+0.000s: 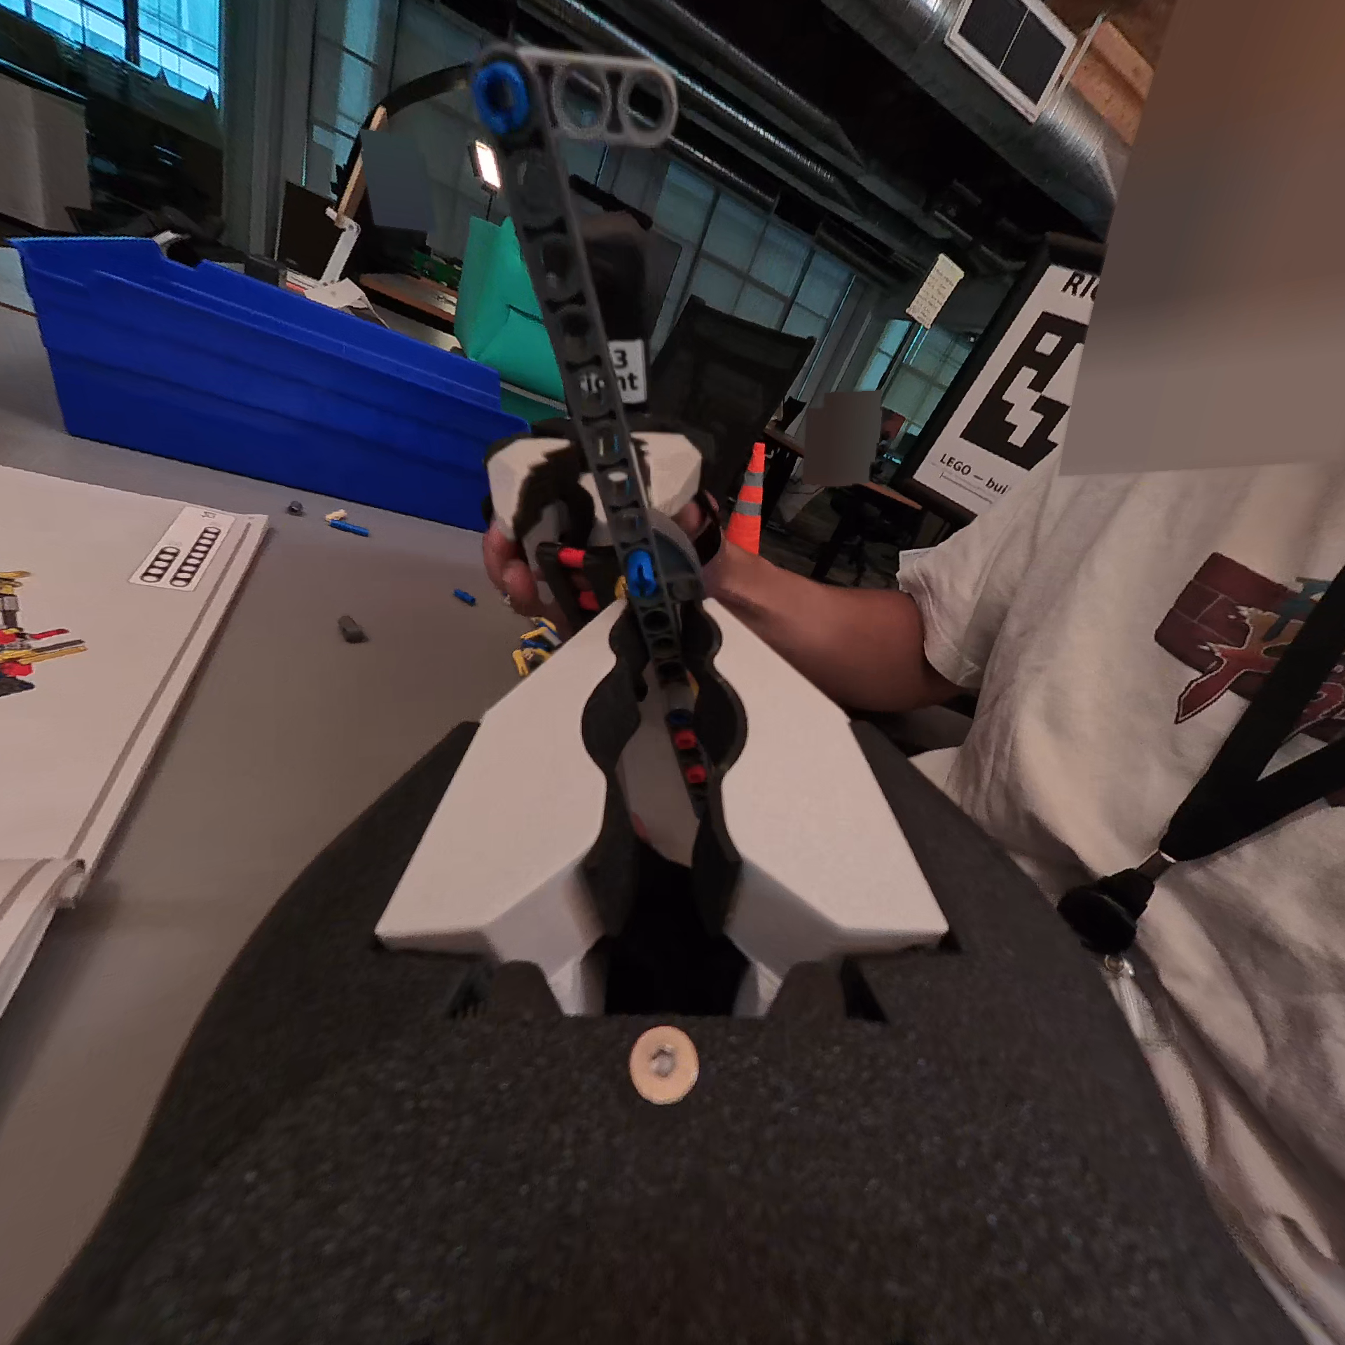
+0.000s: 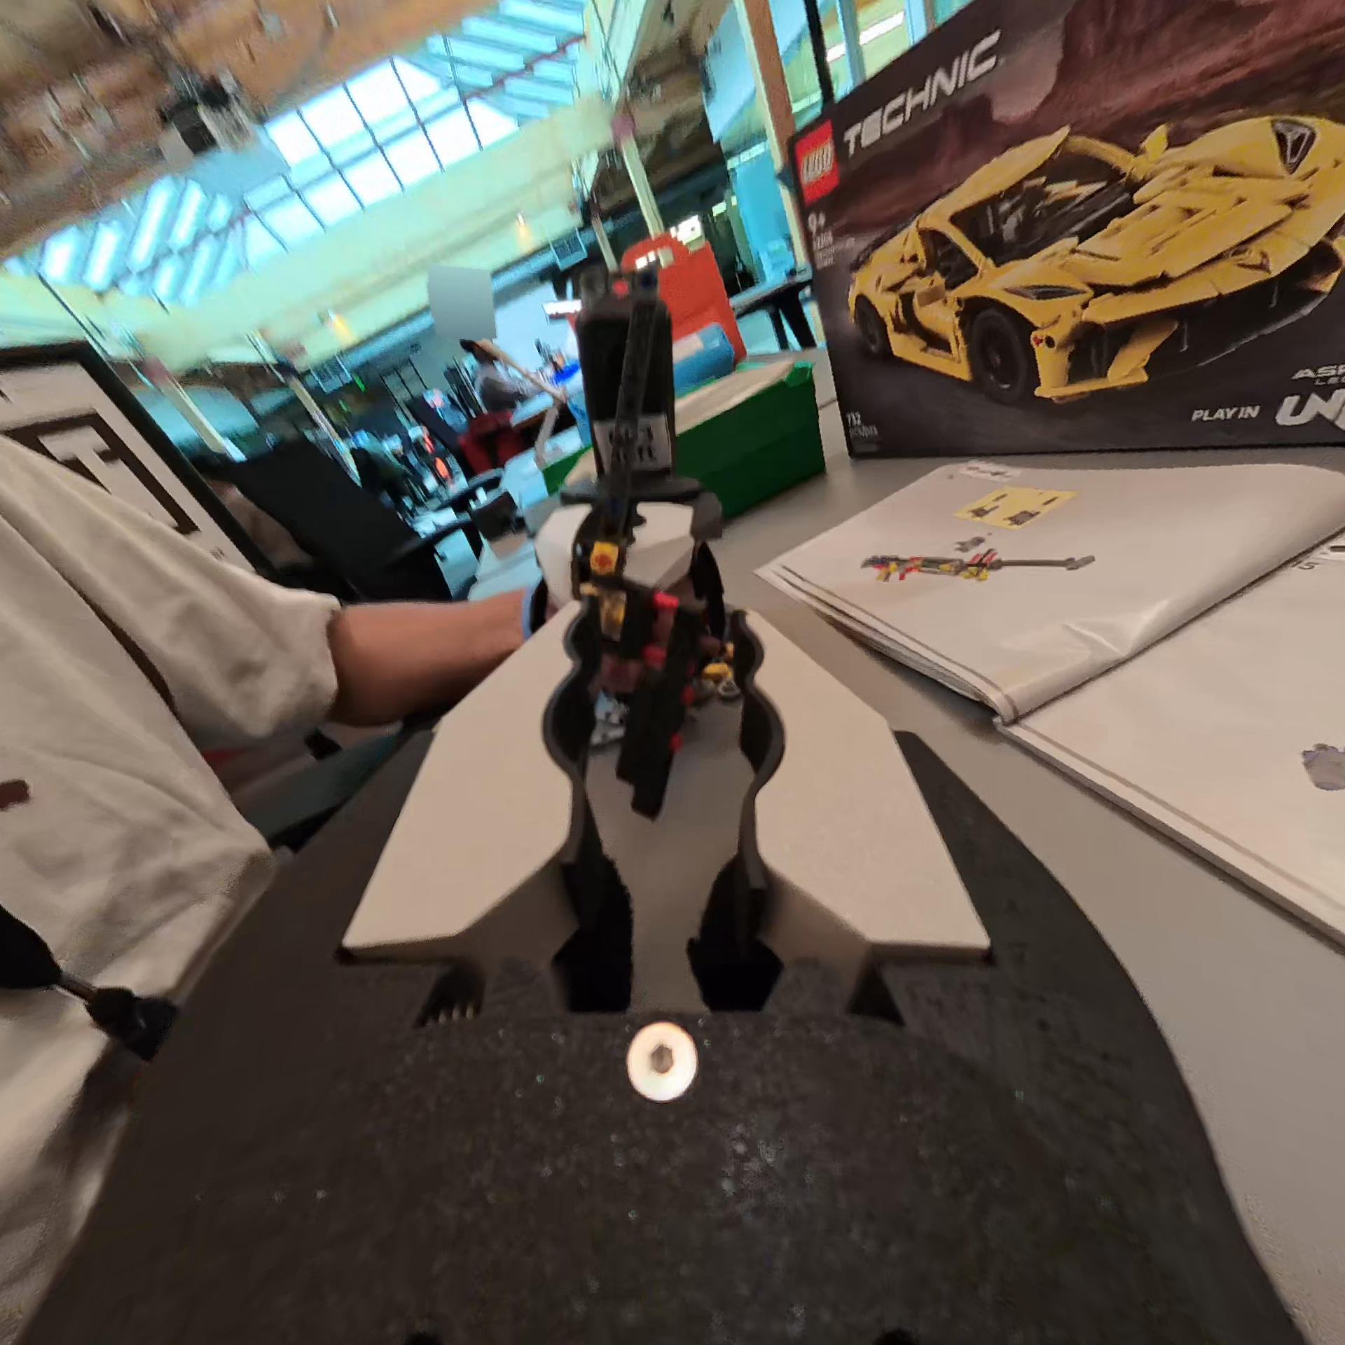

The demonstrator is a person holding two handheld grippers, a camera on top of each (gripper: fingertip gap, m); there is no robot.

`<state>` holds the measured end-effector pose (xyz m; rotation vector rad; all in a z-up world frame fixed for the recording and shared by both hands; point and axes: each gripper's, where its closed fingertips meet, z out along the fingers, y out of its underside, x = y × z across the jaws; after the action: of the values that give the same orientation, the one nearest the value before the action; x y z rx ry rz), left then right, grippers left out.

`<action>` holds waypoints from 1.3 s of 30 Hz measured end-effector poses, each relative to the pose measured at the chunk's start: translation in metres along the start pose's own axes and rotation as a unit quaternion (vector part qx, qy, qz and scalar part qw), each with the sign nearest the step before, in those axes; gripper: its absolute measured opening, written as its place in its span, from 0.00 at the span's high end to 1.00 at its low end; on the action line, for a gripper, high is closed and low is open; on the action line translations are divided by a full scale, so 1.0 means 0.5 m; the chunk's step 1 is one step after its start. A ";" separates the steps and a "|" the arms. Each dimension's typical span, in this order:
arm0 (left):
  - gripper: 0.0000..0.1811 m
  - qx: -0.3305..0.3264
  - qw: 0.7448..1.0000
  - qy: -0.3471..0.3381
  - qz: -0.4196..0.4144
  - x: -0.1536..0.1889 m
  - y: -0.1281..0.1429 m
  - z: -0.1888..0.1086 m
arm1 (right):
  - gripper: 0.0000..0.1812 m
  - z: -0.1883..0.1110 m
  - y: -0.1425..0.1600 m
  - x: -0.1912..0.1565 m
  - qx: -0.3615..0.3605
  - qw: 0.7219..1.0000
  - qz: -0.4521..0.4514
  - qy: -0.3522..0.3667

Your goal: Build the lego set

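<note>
A grey tabletop (image 2: 910,619) carries the set's box (image 2: 1077,240), an open instruction booklet (image 2: 1019,604) and blue bins (image 1: 240,364). Above it, the left gripper (image 1: 659,659) clamps a long dark beam assembly (image 1: 582,349). The right gripper (image 2: 659,655) looks parted around a black sub-assembly (image 2: 655,699). Loose pins (image 1: 349,524) remain, so the build seems early.

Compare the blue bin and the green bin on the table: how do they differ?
The blue bin, in the left wrist view, is sharp and ribbed along its side; the green bin, in the right wrist view, is blurred, smooth-sided and beside the set's box. Both stand on the grey table.
</note>
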<state>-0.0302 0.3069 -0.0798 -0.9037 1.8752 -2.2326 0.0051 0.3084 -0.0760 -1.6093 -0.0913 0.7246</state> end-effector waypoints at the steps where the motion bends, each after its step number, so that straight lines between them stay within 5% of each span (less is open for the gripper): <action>1: 0.96 -0.009 1.000 0.000 0.004 0.001 0.007 0.004 | 0.81 0.003 -0.005 0.000 0.007 1.000 0.006 -0.002; 8: 0.96 -0.013 1.000 -0.022 0.018 -0.008 0.008 0.007 | 0.83 0.012 0.031 0.020 -0.049 0.998 -0.016 0.043; 34: 0.96 -0.022 0.999 -0.025 0.034 -0.004 0.013 0.014 | 0.86 0.023 0.027 0.004 -0.010 0.998 0.058 -0.007; 39: 0.96 -0.025 0.992 -0.118 0.036 -0.059 0.005 -0.002 | 0.95 0.004 0.020 0.051 -0.009 0.997 0.026 0.079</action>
<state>-0.0074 0.3197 -0.0933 -1.0399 1.8314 -1.9501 0.0209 0.3197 -0.0952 -1.6857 0.0587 0.6362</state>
